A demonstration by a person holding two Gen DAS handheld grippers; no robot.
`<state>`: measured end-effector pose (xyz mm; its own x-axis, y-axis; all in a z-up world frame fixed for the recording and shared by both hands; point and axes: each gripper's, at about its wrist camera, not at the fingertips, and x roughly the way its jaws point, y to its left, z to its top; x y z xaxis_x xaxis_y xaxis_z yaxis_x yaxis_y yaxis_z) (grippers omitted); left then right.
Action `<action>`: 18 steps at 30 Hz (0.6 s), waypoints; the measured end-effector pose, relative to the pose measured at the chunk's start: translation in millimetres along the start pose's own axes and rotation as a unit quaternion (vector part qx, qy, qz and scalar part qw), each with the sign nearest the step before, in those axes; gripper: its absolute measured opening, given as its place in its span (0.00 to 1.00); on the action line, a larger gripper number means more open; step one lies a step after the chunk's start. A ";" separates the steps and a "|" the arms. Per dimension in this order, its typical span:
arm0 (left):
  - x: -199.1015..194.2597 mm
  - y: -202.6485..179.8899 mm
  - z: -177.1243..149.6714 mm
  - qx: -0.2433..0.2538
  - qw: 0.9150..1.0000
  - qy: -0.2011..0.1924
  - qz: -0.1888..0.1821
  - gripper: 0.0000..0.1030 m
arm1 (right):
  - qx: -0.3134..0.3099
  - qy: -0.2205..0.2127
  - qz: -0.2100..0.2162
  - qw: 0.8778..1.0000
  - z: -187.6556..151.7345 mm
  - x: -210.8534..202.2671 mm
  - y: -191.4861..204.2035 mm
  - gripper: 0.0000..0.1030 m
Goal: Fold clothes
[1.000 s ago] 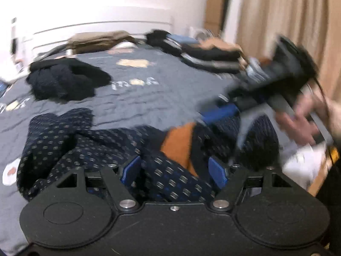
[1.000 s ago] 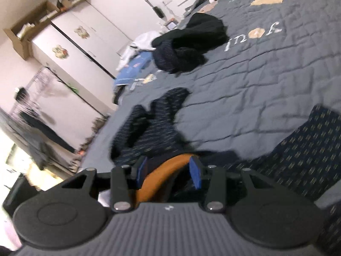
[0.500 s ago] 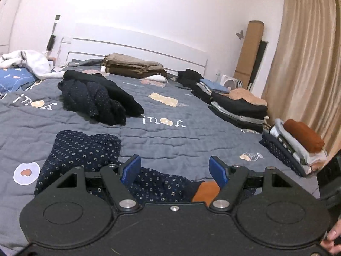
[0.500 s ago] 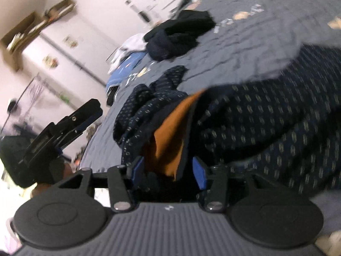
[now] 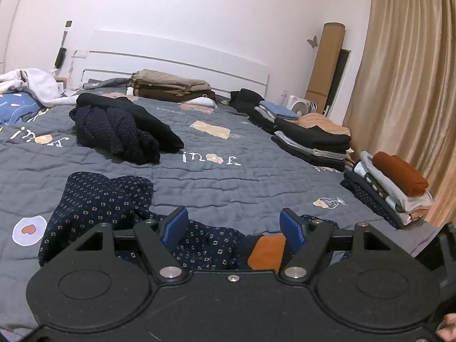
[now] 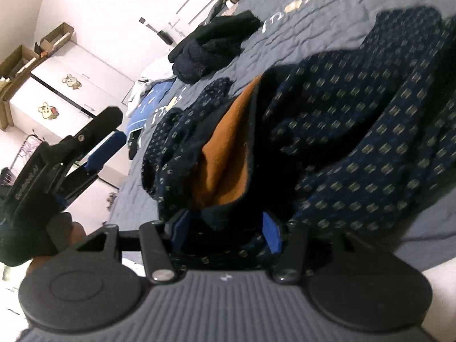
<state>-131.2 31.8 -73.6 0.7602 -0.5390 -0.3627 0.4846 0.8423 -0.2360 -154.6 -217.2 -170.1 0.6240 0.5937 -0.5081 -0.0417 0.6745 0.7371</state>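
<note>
— Your grippers?
— Left gripper (image 5: pixel 233 229) spread wide, empty. Right gripper (image 6: pixel 225 229) clamps the navy patterned garment (image 6: pixel 356 131), bunched at the bed's (image 5: pixel 228 176) near edge.
— Legible writing?
— The quilt's lettering reads inverted—indecipherable.

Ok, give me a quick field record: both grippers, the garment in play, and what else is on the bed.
left gripper: open, above the garment, not gripping
right gripper: cloth between the fingers; whether clamped, cannot tell
garment: navy patterned garment with orange lining, crumpled, unfolded
surface: grey quilted bedspread
unfolded pile: dark clothes heap mid-bed
done: folded stacks along the bed's curtain side
</note>
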 end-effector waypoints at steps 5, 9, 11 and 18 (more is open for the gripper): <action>0.3 2.5 0.2 -0.007 1.000 0.000 0.005 0.68 | 0.008 -0.013 0.009 1.000 -1.0 6.1 -0.5 0.07; 1.6 7.4 1.1 -0.016 1.000 0.009 0.000 0.68 | 0.022 -0.081 -0.013 0.996 13.4 -32.1 -12.8 0.06; 3.8 7.5 2.4 -0.020 1.000 0.013 -0.004 0.68 | 0.031 -0.128 -0.017 0.991 25.1 -64.2 -19.2 0.05; 16.6 -1.0 9.4 -0.024 0.999 0.028 -0.027 0.68 | 0.024 -0.284 -0.028 0.958 56.5 -159.0 -28.2 0.00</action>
<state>-115.0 22.0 -70.8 0.7075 -0.5841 -0.3978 0.5020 0.8116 -0.2990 -208.6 -355.4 -84.9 0.9487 0.2137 -0.2331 0.0316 0.6694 0.7422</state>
